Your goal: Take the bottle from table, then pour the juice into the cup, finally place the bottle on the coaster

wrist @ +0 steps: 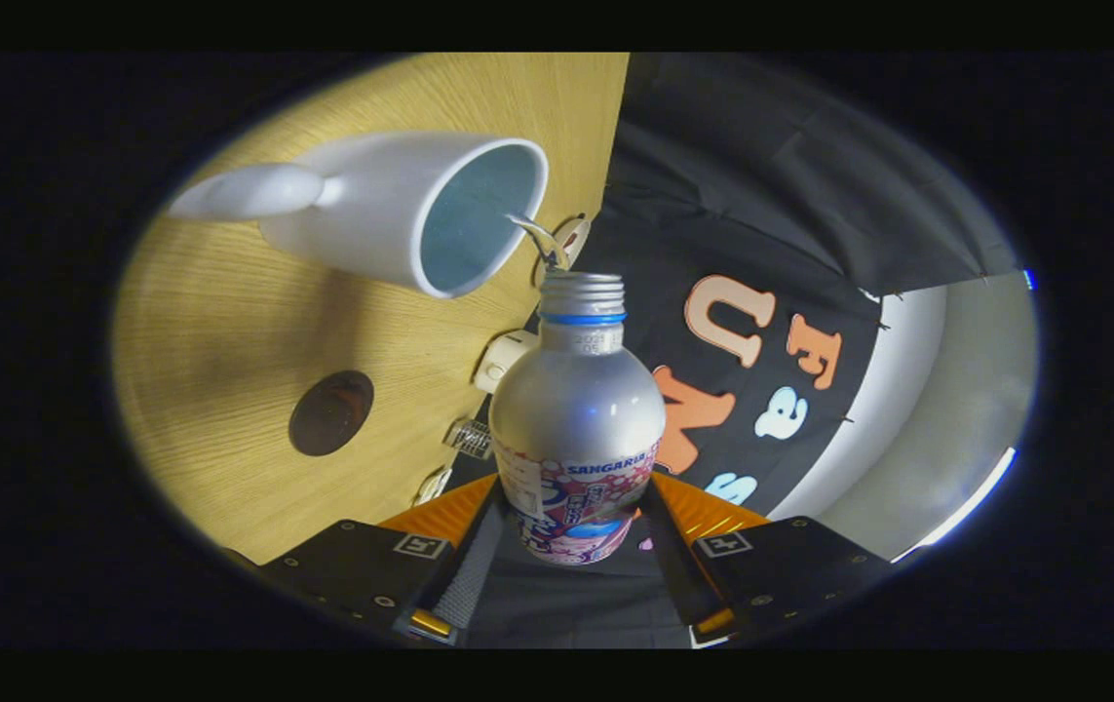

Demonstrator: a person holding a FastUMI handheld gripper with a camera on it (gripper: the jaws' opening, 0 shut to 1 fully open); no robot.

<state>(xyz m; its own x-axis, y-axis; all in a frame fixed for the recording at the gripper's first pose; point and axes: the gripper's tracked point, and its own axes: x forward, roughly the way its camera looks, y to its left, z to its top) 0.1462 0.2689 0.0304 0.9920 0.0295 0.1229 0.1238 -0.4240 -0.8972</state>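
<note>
bottle: a silver metal bottle point(577, 419) with an uncapped threaded neck and a blue ring under the thread is seen in the centre of the frame, its printed lower body low between the two fingers and its mouth pointed up the frame toward the cup.
gripper: the gripper point(571, 546) is seen at the bottom centre, its fingers point(479, 546) closed in against both sides of the bottle's lower body, so that the bottle is clamped between them.
juice: a thin stream point(537, 234) is seen just above the bottle's mouth, arcing to the lower rim of the cup.
cup: a white cup point(391, 210) with a pale blue inside is shown in the upper left of the frame, its opening turned toward the bottle and its handle point(245, 190) pointing to the left; it rests on the table.
coaster: a dark round coaster point(330, 412) lies on the table at centre left, below the cup and left of the bottle, well apart from both.
table: a light wood-grain table point(225, 322) takes up the left half of the frame.
small items: a white plug-like piece point(503, 359) and some small clips are seen along the table's edge, just left of the bottle; what they are cannot be told.
wall: the booth's black cloth point(771, 195) is hung to the right of the table.
</note>
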